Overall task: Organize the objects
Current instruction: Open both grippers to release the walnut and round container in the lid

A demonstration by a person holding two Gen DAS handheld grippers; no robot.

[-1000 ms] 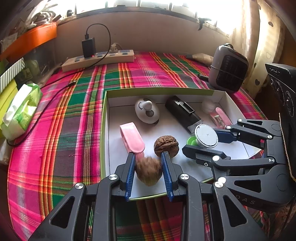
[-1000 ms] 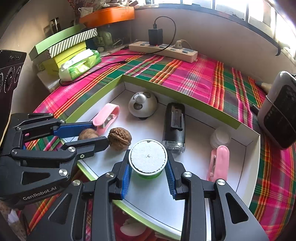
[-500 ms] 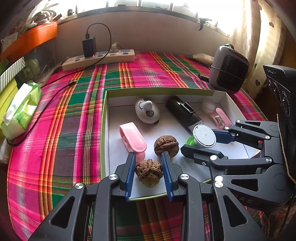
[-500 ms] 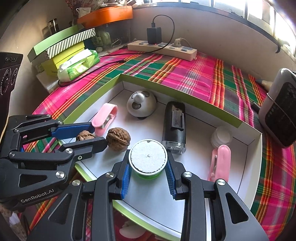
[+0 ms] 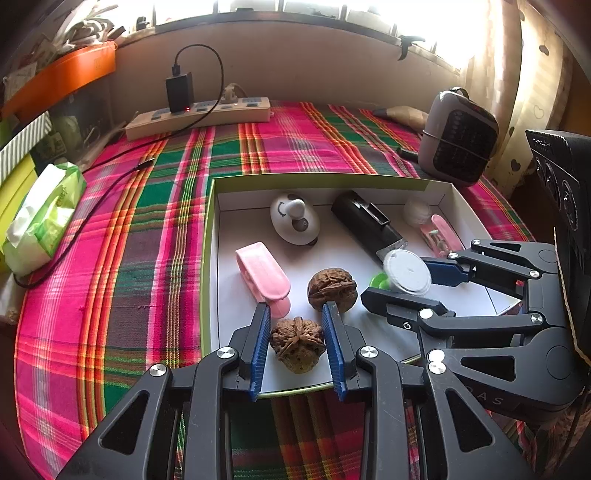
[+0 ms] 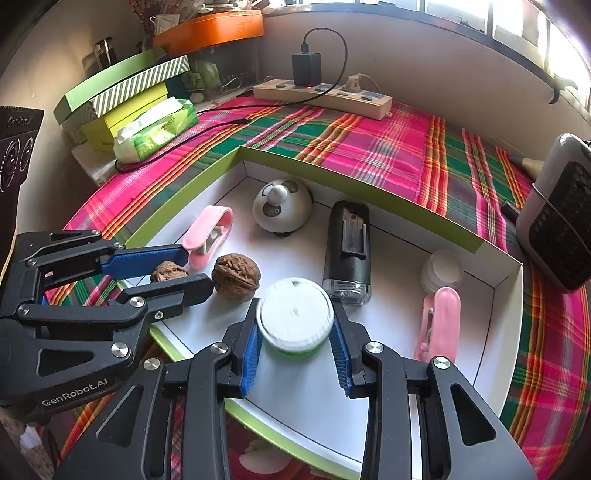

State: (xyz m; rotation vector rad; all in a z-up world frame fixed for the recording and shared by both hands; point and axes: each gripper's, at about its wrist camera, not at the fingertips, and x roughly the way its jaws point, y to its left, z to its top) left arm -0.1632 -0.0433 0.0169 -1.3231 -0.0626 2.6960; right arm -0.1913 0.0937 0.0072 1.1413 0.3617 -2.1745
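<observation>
The left gripper (image 5: 295,345) jaws hold a walnut (image 5: 297,345) at the bottom middle, just over the box's near edge (image 5: 295,389). The right gripper (image 6: 295,332) jaws hold a white-lidded green tub (image 6: 295,319) low in the box (image 6: 491,321). White floor lies open right of the tub.

Home setting, room corner by window. Table under bright plaid tablecloth (image 5: 155,229). Curtain with heart print (image 5: 532,92) at sunlit window. Power strip (image 6: 325,94) against wall, black charger (image 6: 306,68) plugged in. Pack of wet wipes (image 6: 155,129) beside stacked gift boxes (image 6: 122,92). Small grey fan heater (image 5: 458,136). Orange box (image 6: 210,29) on cluttered shelf. Everyday household clutter.
</observation>
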